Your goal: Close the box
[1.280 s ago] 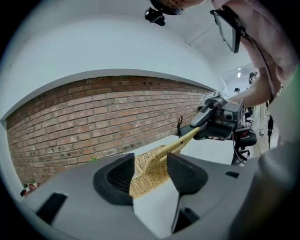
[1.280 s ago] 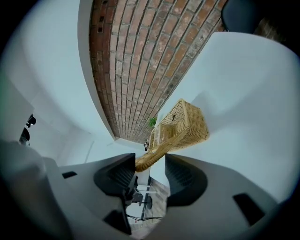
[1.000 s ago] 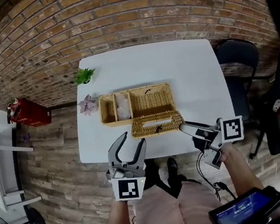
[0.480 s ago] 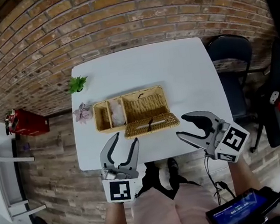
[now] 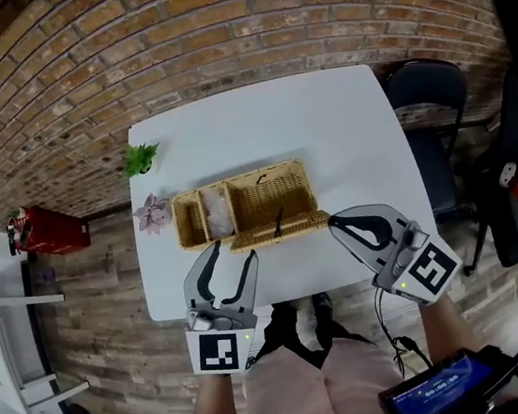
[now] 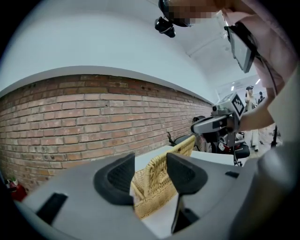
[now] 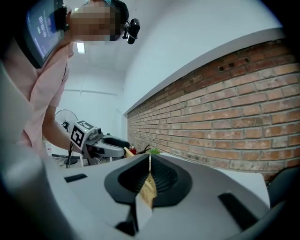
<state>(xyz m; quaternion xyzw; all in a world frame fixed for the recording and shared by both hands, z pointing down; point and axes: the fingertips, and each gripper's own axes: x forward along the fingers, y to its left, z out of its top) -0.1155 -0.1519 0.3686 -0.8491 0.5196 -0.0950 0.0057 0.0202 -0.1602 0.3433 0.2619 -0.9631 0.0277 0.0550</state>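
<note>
The white table (image 5: 323,117) lies bare across its far half and right side, leaving open approach to the wicker box (image 5: 266,191) from behind and from the right. At the left, a pink flower (image 5: 153,212) just beside the box and a small green plant (image 5: 140,157) near the far corner narrow the way, and the lid (image 5: 281,230), raised along the near side, bars the front. A black chair (image 5: 430,103) stands at the table's right edge.

This looks like an office or a work room. It has a brick wall (image 5: 215,18), a wood floor (image 5: 91,299) and a white tabletop (image 5: 324,126) with a black desk chair (image 5: 430,103) beside it. A standing fan (image 7: 65,116) is off to one side.
</note>
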